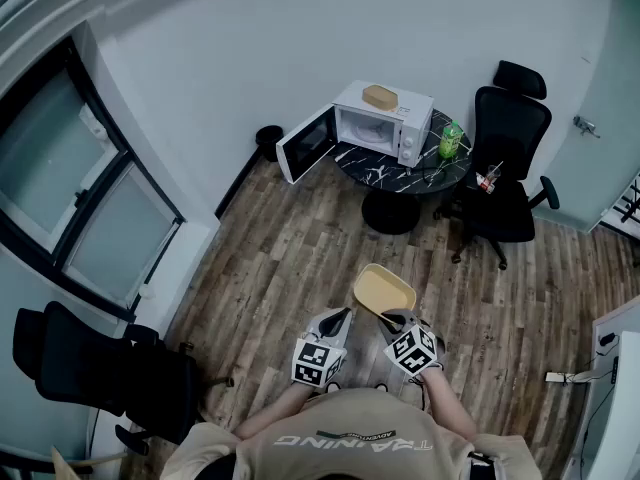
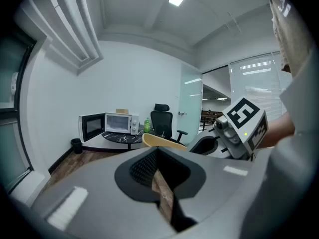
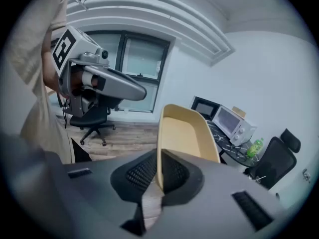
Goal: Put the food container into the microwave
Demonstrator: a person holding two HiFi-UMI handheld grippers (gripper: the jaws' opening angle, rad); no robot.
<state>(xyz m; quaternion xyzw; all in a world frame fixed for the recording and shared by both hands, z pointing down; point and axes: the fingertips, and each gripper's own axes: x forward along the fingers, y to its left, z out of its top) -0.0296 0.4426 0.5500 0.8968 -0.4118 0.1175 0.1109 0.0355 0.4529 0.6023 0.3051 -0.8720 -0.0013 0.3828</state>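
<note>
A shallow tan food container (image 1: 384, 292) is held by its near rim in my right gripper (image 1: 397, 321), which is shut on it; in the right gripper view the container (image 3: 187, 133) stands out beyond the jaws (image 3: 159, 169). My left gripper (image 1: 336, 322) hangs just left of it, shut with nothing in it (image 2: 155, 156); the container's edge (image 2: 162, 141) shows past it. The white microwave (image 1: 383, 126) stands far ahead on a round black table (image 1: 428, 177), its door (image 1: 305, 145) swung open to the left.
A tan object (image 1: 380, 96) lies on top of the microwave and a green bottle (image 1: 451, 140) stands to its right. Black office chairs (image 1: 505, 173) are behind the table, another (image 1: 95, 373) at my left. A wood floor (image 1: 290, 258) lies between me and the table.
</note>
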